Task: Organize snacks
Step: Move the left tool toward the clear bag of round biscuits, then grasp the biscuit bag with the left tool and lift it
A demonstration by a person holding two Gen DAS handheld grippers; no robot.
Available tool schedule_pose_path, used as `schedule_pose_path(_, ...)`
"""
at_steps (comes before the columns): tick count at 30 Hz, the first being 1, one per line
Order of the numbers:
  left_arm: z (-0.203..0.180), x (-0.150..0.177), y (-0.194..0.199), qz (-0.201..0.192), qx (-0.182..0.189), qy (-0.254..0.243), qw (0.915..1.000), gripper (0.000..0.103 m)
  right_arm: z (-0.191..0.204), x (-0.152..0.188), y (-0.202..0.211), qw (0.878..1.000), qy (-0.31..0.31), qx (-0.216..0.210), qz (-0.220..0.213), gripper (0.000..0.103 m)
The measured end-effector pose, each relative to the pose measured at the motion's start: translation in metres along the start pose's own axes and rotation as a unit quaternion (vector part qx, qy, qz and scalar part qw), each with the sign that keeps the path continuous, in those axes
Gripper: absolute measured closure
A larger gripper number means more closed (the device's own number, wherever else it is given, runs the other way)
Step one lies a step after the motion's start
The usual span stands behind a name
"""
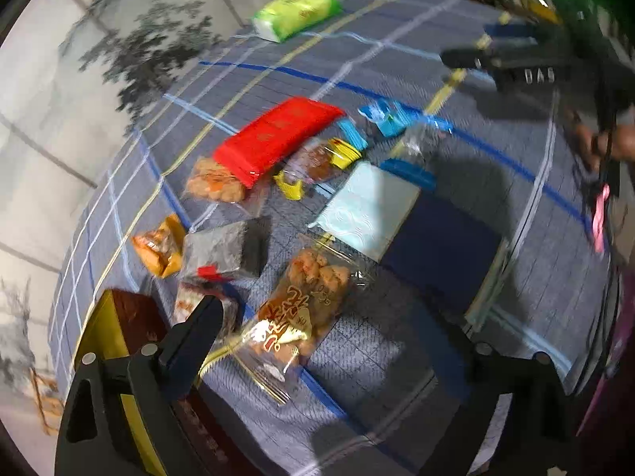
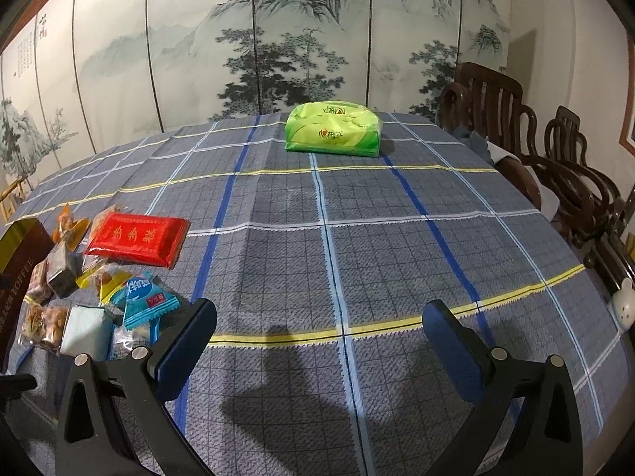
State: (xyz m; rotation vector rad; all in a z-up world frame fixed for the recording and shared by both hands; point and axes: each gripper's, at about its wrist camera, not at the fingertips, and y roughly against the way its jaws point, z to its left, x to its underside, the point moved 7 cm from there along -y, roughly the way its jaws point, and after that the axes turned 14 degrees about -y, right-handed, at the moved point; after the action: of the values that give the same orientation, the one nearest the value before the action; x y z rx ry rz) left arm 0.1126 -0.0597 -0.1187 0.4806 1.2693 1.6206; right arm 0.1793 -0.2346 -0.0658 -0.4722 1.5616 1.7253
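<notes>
From the left wrist view, the left gripper (image 1: 333,341) points steeply down over the heap of snacks on the surface (image 1: 397,71). A clear packet of fried bites (image 1: 301,301) lies right between its fingers, closer to the left-hand finger, its long axis running from the lower left up and away to the right. The jaws stand wide and neither finger seems to press on it, so nothing is held. Beyond it lie a pale blue pack (image 1: 369,214) and a red packet (image 1: 278,139).

From the right wrist view, the right gripper (image 2: 319,331) hangs wide open and empty over bare cloth. The snack heap sits off to its left, the blue wrapper (image 2: 145,305) nearest, so the left hand is plainly better placed
</notes>
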Motion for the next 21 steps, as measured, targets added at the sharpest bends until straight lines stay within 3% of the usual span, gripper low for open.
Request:
schedule_pose_path(6, 0.003, -0.005, -0.013, 0.008, 0.025, -0.038, 0.9989, 0.013, -0.001, 0.0, 0.0, 1.0, -0.001, 0.002, -0.001, 0.0)
schedule_pose_path(10, 0.004, -0.004, -0.025, 0.026, 0.045, -0.06, 0.9969, 0.024, -0.003, 0.0, 0.0, 1.0, -0.002, 0.003, -0.001, 0.0)
schedule_pose_path(16, 0.011, -0.008, -0.031, 0.013, 0.086, -0.062, 0.9943, 0.034, -0.003, 0.0, 0.0, 1.0, -0.002, 0.003, -0.001, 0.0)
schedule_pose_path(18, 0.01, -0.009, -0.031, 0.003, 0.105, -0.064, 0.9923, 0.044, -0.004, 0.0, 0.0, 1.0, -0.003, 0.004, 0.0, 0.0)
schedule_pose_path(21, 0.01, -0.009, -0.031, -0.002, 0.123, -0.062, 0.9905, 0.046, -0.006, 0.001, 0.0, 1.0, -0.003, 0.006, 0.002, 0.0)
